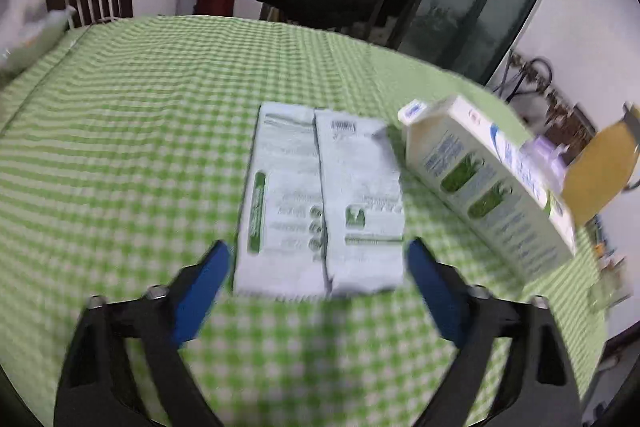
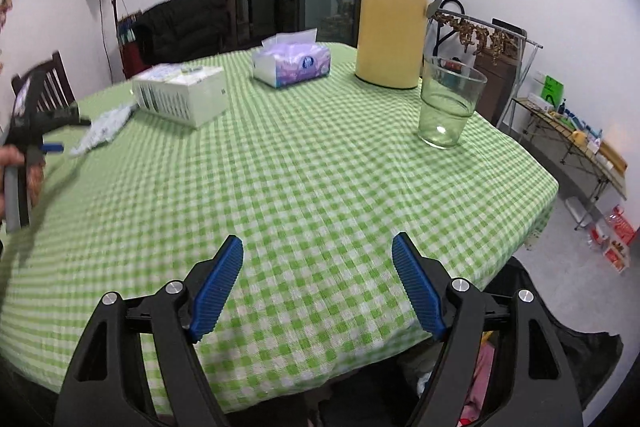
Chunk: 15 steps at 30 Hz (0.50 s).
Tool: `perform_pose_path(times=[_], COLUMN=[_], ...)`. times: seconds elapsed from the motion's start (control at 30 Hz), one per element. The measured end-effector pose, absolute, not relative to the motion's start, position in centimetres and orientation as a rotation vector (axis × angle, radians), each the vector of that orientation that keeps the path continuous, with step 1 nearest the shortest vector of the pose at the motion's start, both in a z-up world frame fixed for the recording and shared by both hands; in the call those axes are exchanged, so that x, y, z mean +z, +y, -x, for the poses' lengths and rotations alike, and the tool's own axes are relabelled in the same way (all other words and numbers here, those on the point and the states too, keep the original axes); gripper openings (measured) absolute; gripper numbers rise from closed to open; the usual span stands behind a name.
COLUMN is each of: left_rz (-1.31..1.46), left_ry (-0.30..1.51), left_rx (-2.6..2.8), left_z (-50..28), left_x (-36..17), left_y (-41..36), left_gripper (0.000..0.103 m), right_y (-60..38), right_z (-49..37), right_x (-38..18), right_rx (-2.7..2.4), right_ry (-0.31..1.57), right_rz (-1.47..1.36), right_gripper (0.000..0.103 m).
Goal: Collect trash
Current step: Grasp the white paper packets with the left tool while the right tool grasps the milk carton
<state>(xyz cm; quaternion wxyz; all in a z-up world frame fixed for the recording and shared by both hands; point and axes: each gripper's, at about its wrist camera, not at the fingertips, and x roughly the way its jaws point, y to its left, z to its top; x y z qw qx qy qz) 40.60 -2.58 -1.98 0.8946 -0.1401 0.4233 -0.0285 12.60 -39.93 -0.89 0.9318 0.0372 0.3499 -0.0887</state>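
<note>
1. The left gripper [image 1: 318, 255] hangs wide open and empty over a flattened white wrapper [image 1: 320, 199] on the green checked tablecloth [image 1: 120, 147], blue pads flanking its near end.
2. A milk carton [image 1: 488, 171] lies just beside it.
3. The right gripper [image 2: 318, 255] is open, holding nothing.
4. Best approach: lower squarely, pinch one wrapper edge, avoid bunching cloth.

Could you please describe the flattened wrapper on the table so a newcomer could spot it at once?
On the green checked tablecloth, look just left of the white carton box. The flat wrapper lies there: pale, creased down the middle, printed with a barcode.
</note>
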Motion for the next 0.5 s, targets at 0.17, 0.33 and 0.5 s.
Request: perform_pose_path(times=[0.17,0.33,0.5], left_rz=[0.281,0.14,0.11], left_ry=[0.876,0.885,0.9], left_rx=[0.004,0.046,0.029], left_z=[-41.8,-42.7,-42.7], left_x=[-3.0,-3.2,-3.3], left_y=[-2.5,-4.7,-5.8], left_gripper=[0.063,0.066,0.075], right_y=[-41.2,-41.6,-40.6], right_z=[-12.0,-11.9,-11.7], right_x=[-2.4,-3.1,-2.8], right_rx=[-0.206,-0.206,-0.198], right_ry=[0.749,0.775,0.774], right_rz=[-0.121,-0.147,-0.126], right_gripper=[0.074,0.074,0.074])
